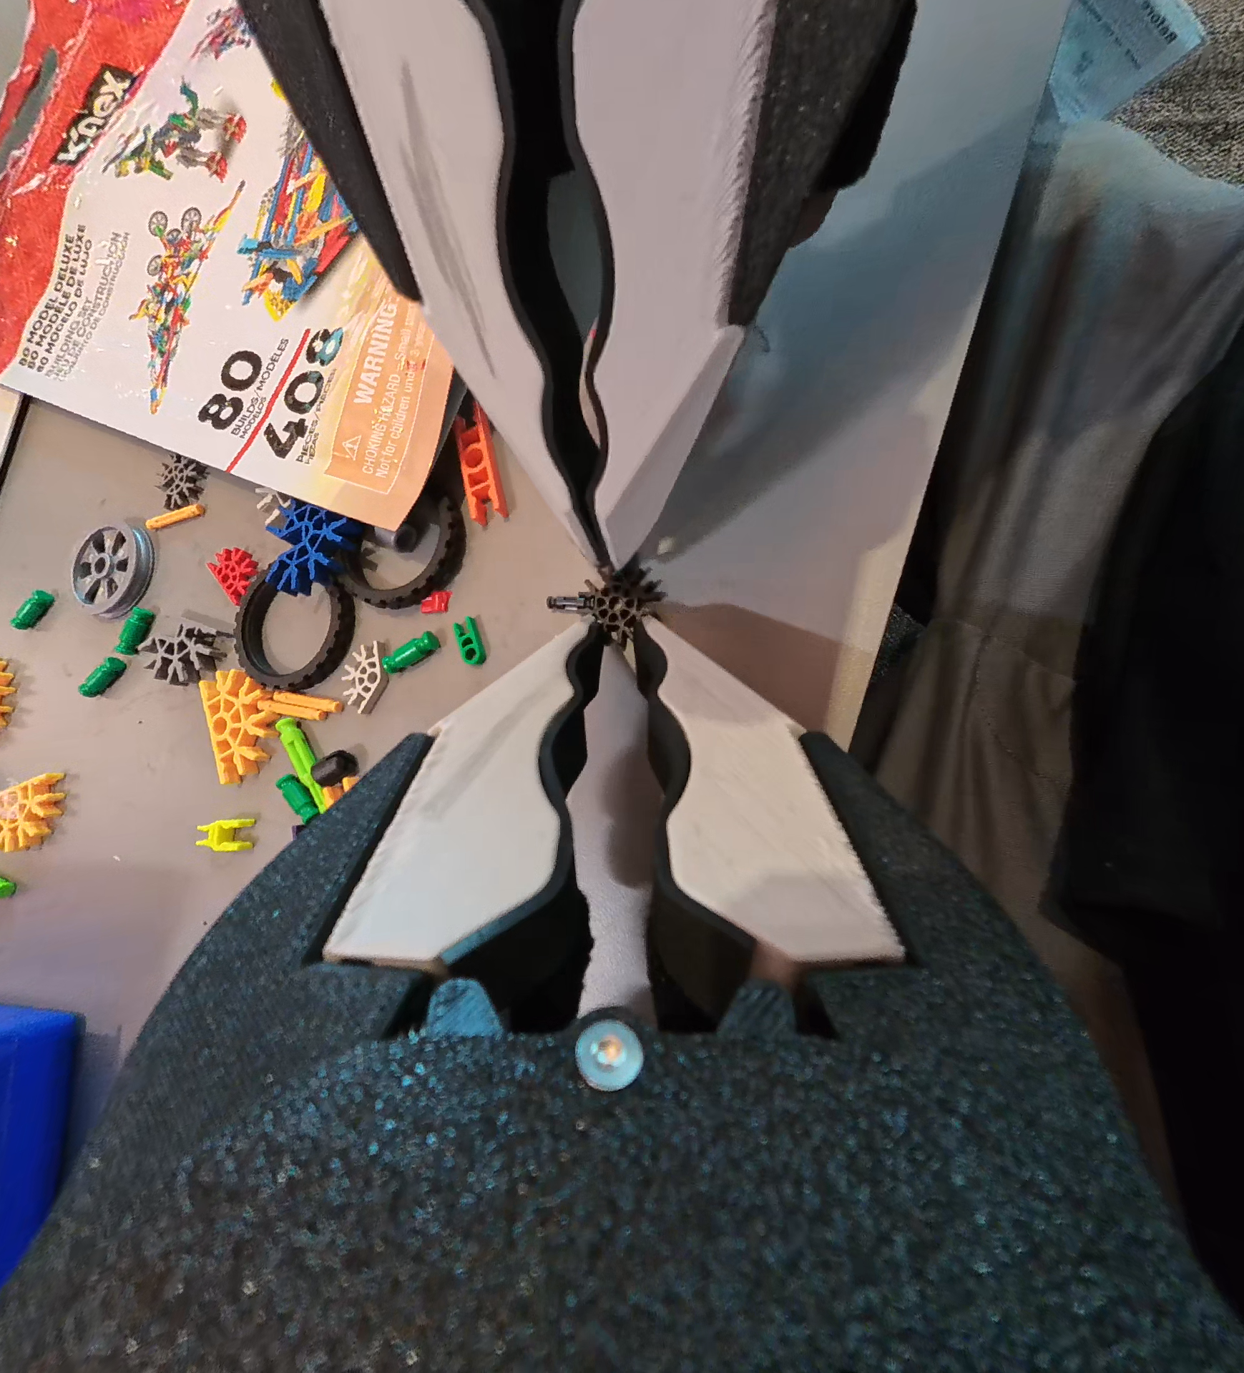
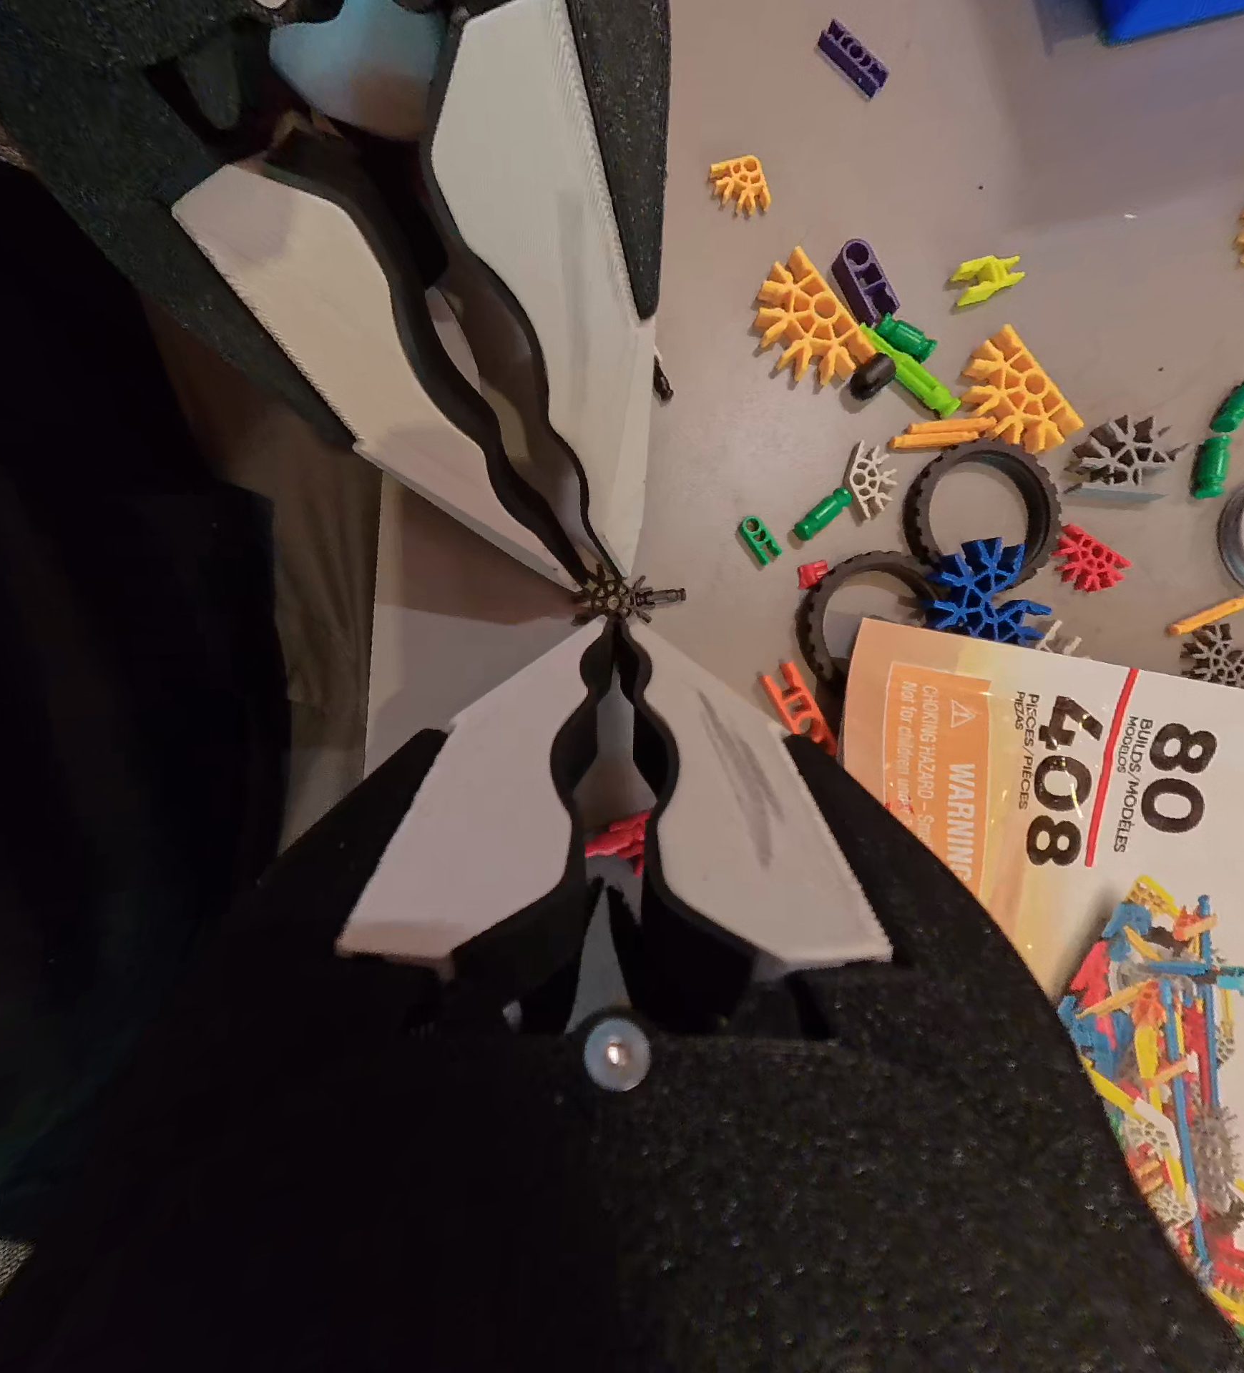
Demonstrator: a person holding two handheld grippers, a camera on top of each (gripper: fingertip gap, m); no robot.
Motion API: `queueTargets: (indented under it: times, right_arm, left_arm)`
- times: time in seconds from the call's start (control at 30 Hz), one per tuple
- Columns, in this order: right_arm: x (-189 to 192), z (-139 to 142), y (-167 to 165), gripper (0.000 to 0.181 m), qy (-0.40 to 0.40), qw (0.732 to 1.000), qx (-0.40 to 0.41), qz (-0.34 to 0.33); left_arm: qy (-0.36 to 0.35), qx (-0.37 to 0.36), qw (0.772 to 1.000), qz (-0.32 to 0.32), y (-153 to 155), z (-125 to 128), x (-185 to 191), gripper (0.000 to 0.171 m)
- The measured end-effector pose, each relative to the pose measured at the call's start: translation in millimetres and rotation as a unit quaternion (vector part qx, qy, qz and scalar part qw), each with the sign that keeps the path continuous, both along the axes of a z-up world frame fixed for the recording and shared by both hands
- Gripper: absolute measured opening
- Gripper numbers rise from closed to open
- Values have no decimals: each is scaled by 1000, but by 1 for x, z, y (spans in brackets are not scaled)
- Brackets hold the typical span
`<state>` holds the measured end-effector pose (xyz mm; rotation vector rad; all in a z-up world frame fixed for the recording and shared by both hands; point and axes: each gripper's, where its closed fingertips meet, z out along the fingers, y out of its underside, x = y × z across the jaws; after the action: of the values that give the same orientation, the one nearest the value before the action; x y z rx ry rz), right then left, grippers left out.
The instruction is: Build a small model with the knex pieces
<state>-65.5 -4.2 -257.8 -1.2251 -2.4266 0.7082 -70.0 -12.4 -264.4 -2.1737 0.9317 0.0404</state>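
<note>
Grey bench (image 1: 121,936) carries everything; toy box (image 1: 180,245) lies flat at 10 o'clock in the left wrist view, at 4 o'clock in the right wrist view; blue bin (image 1: 2,1114) at 8 o'clock on the left view's edge.

Left tool (image 1: 615,631) comes up from 6 o'clock, tips pressed together on a small black spoked connector (image 1: 622,600); right tool (image 2: 613,628) does the same from its own 6 o'clock, pinching the same connector (image 2: 607,594) from the opposite side; both tools meet tip to tip at frame centre, above the bench edge.

A short black rod (image 1: 567,602) sticks out of the connector sideways, toward 9 o'clock in the left view, 3 o'clock in the right.

Loose parts scattered near the box: two black tyres (image 1: 295,631), grey wheel hub (image 1: 109,568), blue star connector (image 1: 314,542), yellow fan connectors (image 1: 236,724), green short rods (image 1: 410,654), orange ladder-shaped piece (image 1: 481,472), red connector (image 1: 232,572).
</note>
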Motion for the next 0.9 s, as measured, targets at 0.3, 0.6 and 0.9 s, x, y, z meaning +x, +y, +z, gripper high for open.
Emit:
queueTargets:
  times: [0.3, 0.6, 0.9]
  right_arm:
    - [0, -8, 4, 0, -20, 1000, 20, 3]
    - [-3, -9, 3, 0, -82, 996, 32, 19]
    - [-2, -10, 3, 0, -178, 979, 73, 64]
  left_arm:
    - [-2, -3, 1000, -3, -1, -1, 1, 5]
    - [-8, -7, 1000, -2, -2, -2, 1, 0]
    - [-1, 0, 1000, -4, -3, -2, 1, 0]
